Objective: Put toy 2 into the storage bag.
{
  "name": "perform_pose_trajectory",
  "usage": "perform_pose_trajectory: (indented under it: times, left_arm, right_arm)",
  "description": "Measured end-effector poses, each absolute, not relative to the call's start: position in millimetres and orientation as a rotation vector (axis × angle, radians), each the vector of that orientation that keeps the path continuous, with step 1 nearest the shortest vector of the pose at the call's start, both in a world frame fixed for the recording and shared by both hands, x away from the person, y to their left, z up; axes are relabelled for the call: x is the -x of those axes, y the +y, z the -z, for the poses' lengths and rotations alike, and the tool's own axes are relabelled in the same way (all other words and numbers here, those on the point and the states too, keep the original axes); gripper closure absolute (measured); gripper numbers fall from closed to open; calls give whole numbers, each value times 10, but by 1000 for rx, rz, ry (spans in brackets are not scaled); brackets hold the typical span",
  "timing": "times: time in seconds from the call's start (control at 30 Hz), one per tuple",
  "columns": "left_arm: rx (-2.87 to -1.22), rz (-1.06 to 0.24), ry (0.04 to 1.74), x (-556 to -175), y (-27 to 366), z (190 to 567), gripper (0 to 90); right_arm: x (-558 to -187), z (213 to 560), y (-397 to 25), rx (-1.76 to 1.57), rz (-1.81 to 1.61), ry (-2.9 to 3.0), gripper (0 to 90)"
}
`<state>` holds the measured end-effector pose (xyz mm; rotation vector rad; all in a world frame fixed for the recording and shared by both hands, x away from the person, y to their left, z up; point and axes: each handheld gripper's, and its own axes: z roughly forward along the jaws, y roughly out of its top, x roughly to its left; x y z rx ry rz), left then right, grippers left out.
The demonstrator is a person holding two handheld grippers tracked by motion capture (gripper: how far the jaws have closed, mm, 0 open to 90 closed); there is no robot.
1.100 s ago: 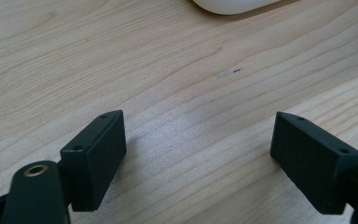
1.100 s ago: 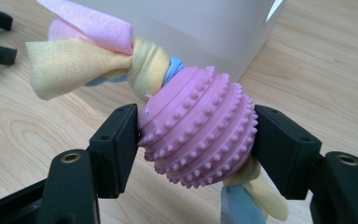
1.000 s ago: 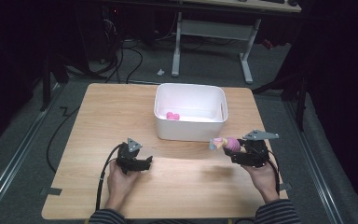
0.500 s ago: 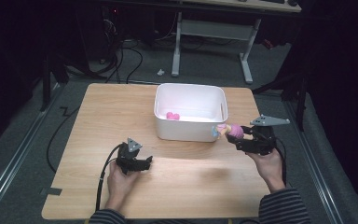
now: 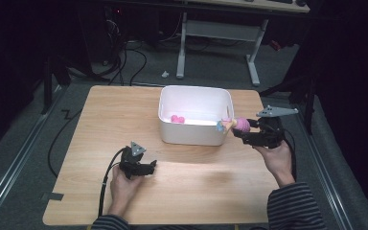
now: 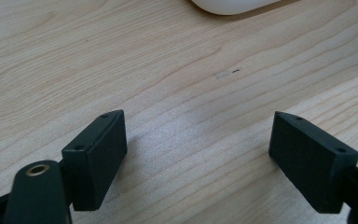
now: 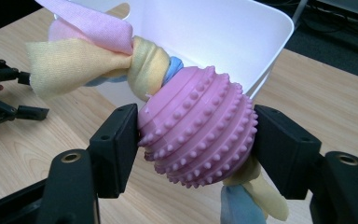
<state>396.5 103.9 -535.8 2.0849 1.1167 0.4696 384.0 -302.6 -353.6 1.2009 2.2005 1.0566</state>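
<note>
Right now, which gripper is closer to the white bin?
Right. The right gripper, holding the pink spiky ball toy, is at the white bin and its right corner; the left gripper rests farther off, in front.

Gaping hand-held gripper point(image 6: 198, 154) over wooden table point(image 6: 168, 70)

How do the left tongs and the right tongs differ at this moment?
The left tongs are open and hold nothing; the right tongs are shut on a pink studded ball with cloth strips knotted to it. The left tongs are low over the table, well short of the white bin; the right tongs are raised at the bin's right rim. Both have black jaws.
</note>
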Motion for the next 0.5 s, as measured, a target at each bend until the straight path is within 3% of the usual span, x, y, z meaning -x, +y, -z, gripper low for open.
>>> perform_pose_trajectory:
  times: [0.5]
  left_arm:
    - [-2085, -473, 1118, -3963, 1037, 5358, 195]
  right_arm:
    - [-4061, 3377, -2836, -1137, -1018, 2239, 341]
